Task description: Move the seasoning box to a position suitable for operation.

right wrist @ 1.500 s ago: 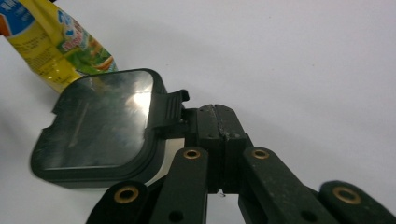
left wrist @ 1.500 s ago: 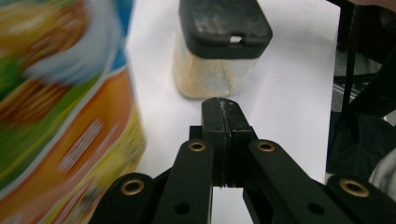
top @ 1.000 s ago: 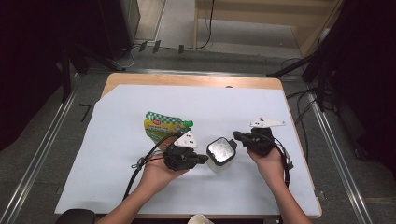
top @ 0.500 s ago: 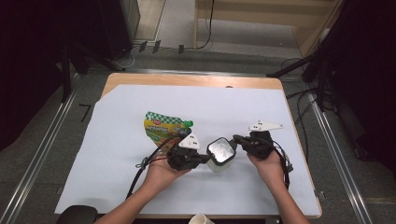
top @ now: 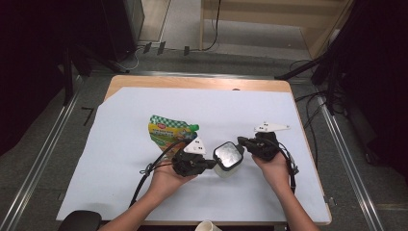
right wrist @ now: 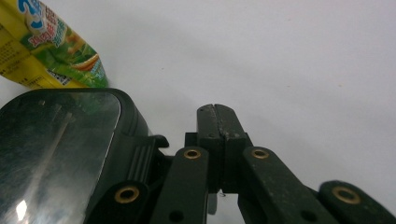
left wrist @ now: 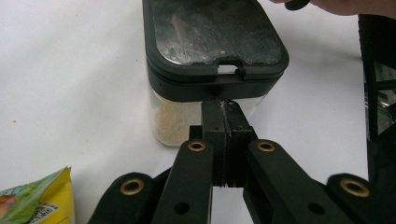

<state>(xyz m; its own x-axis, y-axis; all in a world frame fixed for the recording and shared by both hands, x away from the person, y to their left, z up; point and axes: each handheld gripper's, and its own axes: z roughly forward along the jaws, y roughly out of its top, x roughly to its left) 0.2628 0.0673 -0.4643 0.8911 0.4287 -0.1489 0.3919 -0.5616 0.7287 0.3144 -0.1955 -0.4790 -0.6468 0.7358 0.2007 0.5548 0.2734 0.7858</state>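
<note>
A clear container (top: 227, 156) with a black lid stands on the white sheet between my two grippers. It holds a pale powder (left wrist: 173, 122). My left gripper (top: 210, 163) is shut, and its tips (left wrist: 225, 109) rest against the lid's front edge just under the small tab. My right gripper (top: 242, 143) is on the container's other side. Its shut tips (right wrist: 217, 112) are beside the lid (right wrist: 60, 149) and hold nothing. A green and yellow pouch (top: 168, 131) lies flat to the left, behind the left hand.
The white sheet (top: 120, 159) covers most of the wooden table (top: 192, 83). A pale cup rim (top: 208, 226) shows at the table's near edge. Cables trail from both grippers. Metal rails run along the floor on both sides.
Both hands have shifted only slightly around the container. The container and the pouch have stayed where they were.
</note>
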